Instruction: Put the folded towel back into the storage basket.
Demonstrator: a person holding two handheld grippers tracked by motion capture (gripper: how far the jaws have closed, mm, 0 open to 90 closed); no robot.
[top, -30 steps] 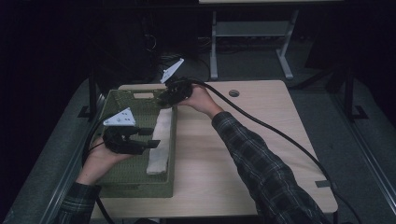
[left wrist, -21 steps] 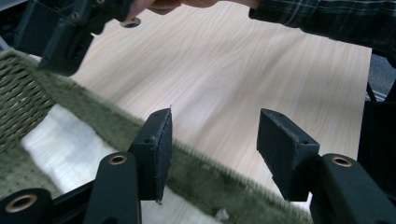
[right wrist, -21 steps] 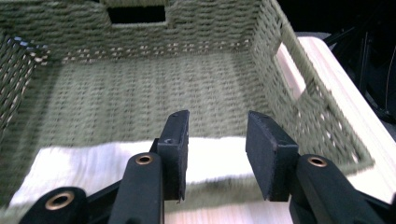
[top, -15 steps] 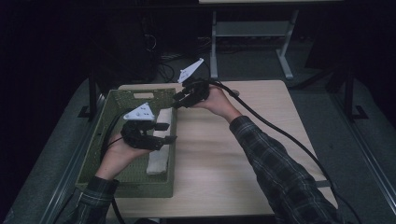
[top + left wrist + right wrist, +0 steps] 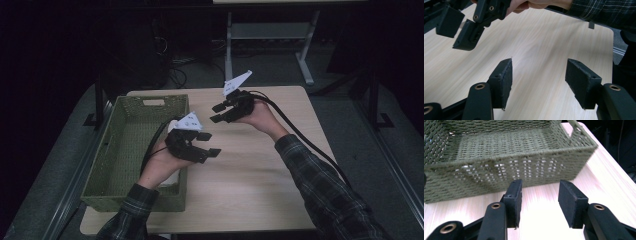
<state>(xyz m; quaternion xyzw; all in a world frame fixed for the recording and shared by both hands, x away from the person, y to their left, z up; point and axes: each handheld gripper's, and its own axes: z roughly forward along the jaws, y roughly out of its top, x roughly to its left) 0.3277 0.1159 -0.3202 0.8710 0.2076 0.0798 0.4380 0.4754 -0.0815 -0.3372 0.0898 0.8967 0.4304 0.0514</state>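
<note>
Left gripper (image 5: 210,144) hovered over table (image 5: 260,190) beside green woven basket (image 5: 135,150), jaws apart, empty. Right gripper (image 5: 218,113) hung near table's far edge, jaws apart, empty, aimed at basket. Pale object, possibly cloth (image 5: 170,179), lay at basket's near right corner, mostly hidden by left hand (image 5: 162,162).

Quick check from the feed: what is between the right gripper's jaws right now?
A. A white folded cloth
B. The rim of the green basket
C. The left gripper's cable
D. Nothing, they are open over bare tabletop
D. In the right gripper view the right gripper has its jaws apart with only the wooden table between them, and the green basket sits beyond, untouched.
</note>
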